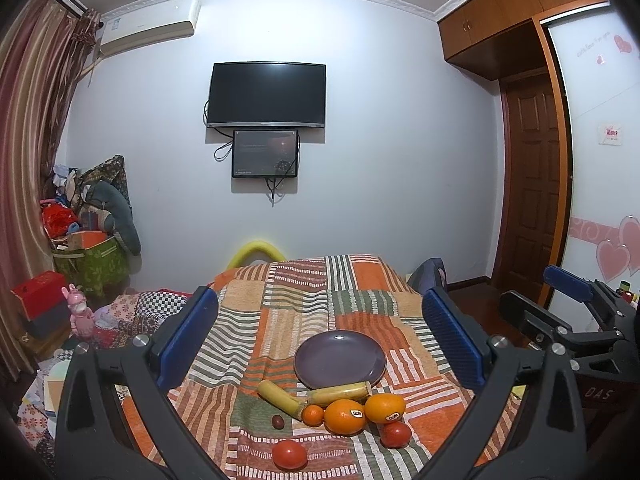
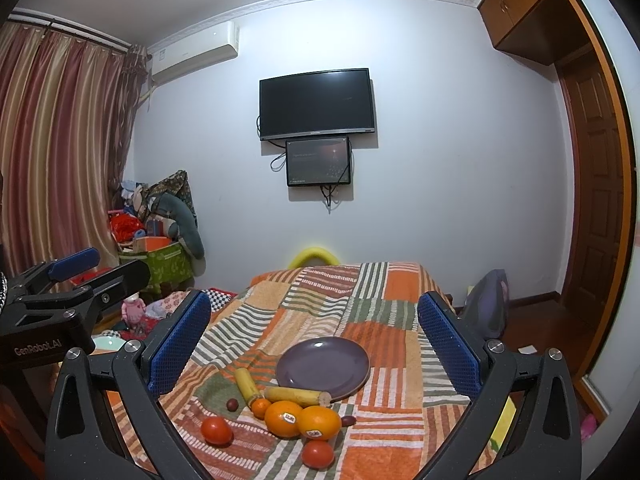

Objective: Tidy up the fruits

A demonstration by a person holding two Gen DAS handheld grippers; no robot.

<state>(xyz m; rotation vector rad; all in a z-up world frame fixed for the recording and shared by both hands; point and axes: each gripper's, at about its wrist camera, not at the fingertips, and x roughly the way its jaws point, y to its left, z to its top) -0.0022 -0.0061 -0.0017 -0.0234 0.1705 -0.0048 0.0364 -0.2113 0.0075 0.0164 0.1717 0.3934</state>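
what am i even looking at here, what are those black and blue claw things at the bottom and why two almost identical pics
The claws are two handheld grippers, one in each of a person's hands, each carrying a wide-angle camera that looks out between its blue-padded fingers. One picture is from the left gripper, the other from the right gripper; each also glimpses the other at its edge. Both are open and hold nothing.

Ahead is a bed under a striped orange and green patchwork blanket. On it lie an empty round purple plate, two yellow banana pieces, two large stickered oranges, a small tangerine, two red tomatoes, and a small dark round fruit. No fruit is on the plate yet.
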